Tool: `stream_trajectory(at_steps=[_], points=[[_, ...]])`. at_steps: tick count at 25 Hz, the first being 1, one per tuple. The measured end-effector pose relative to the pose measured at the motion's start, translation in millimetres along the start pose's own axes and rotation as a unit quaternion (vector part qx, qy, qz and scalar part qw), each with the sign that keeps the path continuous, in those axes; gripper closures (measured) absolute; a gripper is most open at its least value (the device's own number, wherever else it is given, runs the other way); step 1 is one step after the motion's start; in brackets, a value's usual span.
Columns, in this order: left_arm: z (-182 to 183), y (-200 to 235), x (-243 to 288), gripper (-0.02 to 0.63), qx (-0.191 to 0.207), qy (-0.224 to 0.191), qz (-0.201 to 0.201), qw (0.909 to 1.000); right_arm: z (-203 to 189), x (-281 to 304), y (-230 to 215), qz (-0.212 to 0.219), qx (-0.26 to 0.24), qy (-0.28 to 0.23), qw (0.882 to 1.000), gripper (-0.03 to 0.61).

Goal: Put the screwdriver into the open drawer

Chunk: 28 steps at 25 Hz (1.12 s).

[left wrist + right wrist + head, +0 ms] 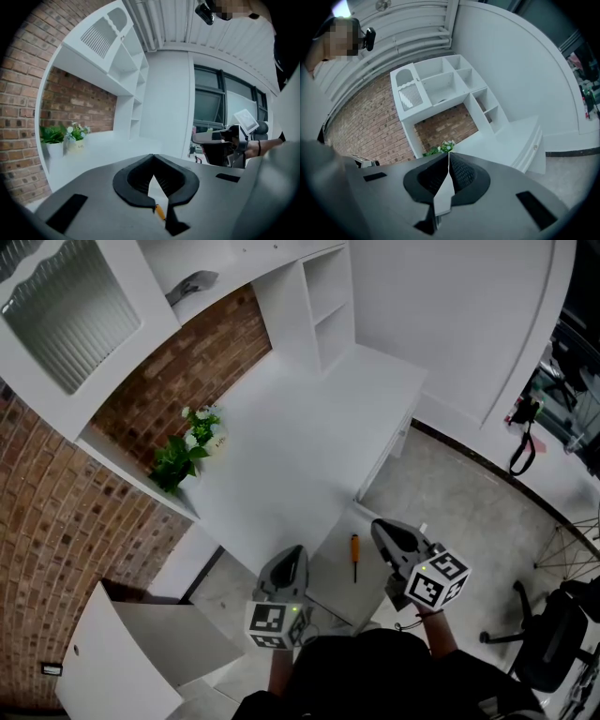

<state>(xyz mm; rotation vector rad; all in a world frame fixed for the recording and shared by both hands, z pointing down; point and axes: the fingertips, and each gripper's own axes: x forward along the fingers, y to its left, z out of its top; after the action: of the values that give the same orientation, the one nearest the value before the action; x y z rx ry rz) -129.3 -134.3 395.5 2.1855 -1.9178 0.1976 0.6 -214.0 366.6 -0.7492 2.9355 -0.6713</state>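
Note:
The screwdriver, with an orange handle and a dark shaft, lies inside the open white drawer below the desk's front edge. My left gripper hovers over the drawer's left part, jaws shut and empty. My right gripper hangs just right of the screwdriver, also shut with nothing in it. In the left gripper view the left gripper has its tips together, and a bit of the screwdriver's orange handle shows beneath them. The right gripper points level at the shelf unit.
A white desk runs along a brick wall, with a potted plant at its back and shelves at the far end. An open cabinet door stands at the lower left. An office chair is on the right.

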Motion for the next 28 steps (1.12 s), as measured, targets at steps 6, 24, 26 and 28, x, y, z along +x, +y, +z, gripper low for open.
stream_trajectory(at_steps=[6,24,26,28], points=[[17,5,-8,0.606,0.012,-0.026,0.016,0.9994,18,-10,1,-0.003,-0.032,-0.028,0.999,0.563],[24,8,-24,0.605,0.023,-0.045,0.036,0.9981,27,-32,-5,-0.022,-0.082,-0.044,0.995,0.563],[24,8,-26,0.605,0.023,-0.045,0.038,0.9980,28,-35,-5,-0.025,-0.088,-0.044,0.995,0.563],[25,8,-27,0.605,0.024,-0.046,0.037,0.9979,29,-37,-5,-0.028,-0.091,-0.046,0.994,0.563]])
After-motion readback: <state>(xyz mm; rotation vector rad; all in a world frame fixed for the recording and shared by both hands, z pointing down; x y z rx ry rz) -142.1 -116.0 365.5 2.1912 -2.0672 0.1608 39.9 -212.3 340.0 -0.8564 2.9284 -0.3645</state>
